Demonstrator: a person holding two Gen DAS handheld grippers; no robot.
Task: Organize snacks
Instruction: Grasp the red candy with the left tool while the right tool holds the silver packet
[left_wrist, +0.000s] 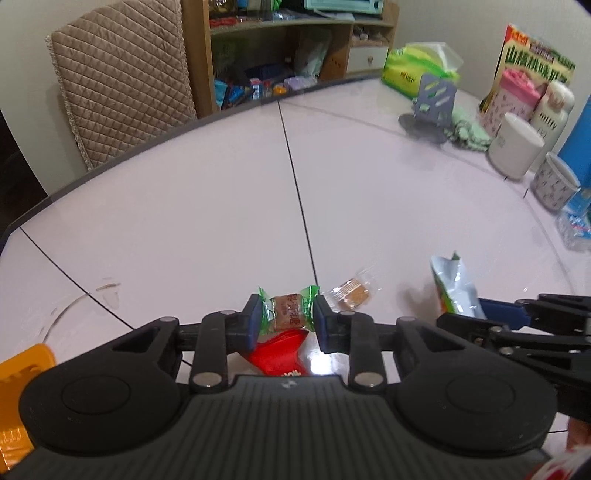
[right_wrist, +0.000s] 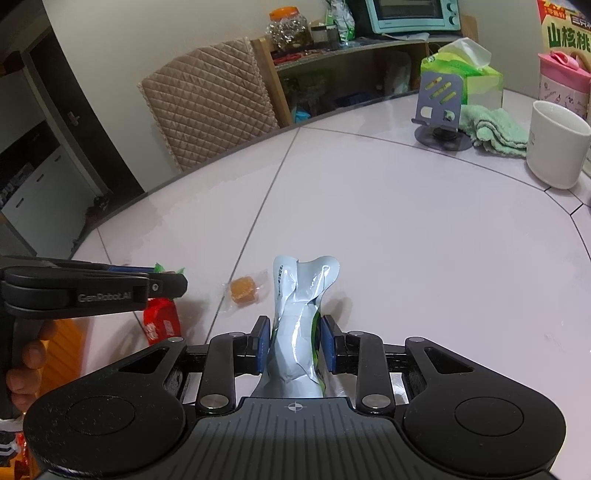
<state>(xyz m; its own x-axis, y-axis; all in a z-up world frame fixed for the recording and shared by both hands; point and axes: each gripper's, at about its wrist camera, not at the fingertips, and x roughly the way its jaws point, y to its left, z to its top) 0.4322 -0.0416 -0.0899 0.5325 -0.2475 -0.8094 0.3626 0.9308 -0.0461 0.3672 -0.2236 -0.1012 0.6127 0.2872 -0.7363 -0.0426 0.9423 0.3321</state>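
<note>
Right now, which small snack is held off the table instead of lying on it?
The green-wrapped candy, pinched by the left fingers. The clear-wrapped brown sweet and red packet lie on the table.

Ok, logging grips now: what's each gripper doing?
Left gripper: closed on green-wrapped candy.
Right gripper: closed on silver snack bag.

white mug (right_wrist: 556, 144), green towel (right_wrist: 493, 129), quilted chair (right_wrist: 207, 103)
</note>
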